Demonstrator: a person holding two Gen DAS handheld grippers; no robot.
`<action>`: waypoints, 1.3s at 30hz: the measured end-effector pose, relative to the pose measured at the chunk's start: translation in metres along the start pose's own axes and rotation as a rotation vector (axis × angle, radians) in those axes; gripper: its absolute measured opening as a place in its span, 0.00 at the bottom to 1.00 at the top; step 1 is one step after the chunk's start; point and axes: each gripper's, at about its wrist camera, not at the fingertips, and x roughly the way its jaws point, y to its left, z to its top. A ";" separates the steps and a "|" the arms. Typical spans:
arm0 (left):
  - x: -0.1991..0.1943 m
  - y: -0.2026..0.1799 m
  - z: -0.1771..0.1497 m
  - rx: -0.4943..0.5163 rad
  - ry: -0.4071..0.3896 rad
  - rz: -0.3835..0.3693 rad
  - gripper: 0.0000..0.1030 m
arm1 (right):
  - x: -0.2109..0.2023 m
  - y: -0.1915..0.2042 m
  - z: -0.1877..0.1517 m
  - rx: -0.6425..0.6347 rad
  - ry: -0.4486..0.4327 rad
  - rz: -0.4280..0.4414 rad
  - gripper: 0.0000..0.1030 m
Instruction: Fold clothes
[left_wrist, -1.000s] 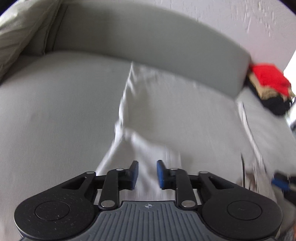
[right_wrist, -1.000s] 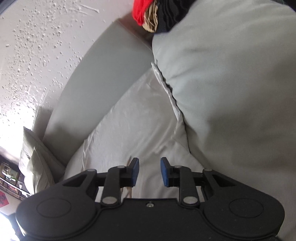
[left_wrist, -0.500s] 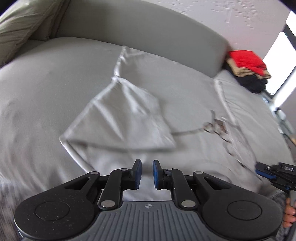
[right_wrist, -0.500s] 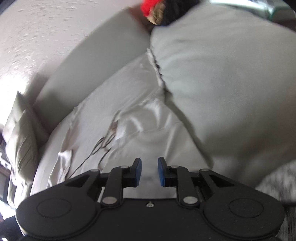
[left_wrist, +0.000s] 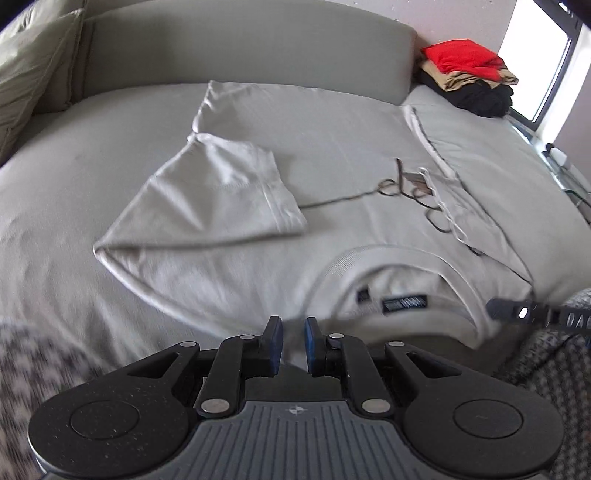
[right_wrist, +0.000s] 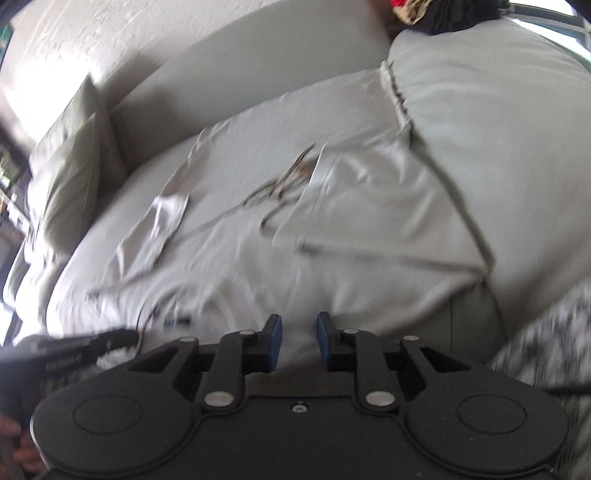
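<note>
Daylight pours in from the bright window (left_wrist: 543, 70) at the upper right of the left wrist frame, blown out to plain white. It leaves the pale grey T-shirt (left_wrist: 221, 206) evenly lit, with soft shadows under its folded sleeve. The right wrist view is smeared with motion blur across the fabric, and the rough white plaster wall (right_wrist: 74, 48) at its upper left glares. Both frames bow at the edges, corners black; the patterned fabric at the lower corners is blurred.
</note>
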 end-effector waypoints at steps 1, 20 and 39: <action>-0.005 -0.001 -0.002 -0.004 -0.026 -0.005 0.11 | -0.004 0.002 -0.004 -0.012 -0.013 0.005 0.18; -0.051 -0.005 0.040 0.063 -0.141 -0.018 0.12 | -0.051 0.045 0.046 -0.011 -0.089 0.230 0.15; 0.050 0.076 0.230 -0.083 -0.070 0.036 0.22 | 0.011 0.008 0.259 0.126 -0.231 0.062 0.47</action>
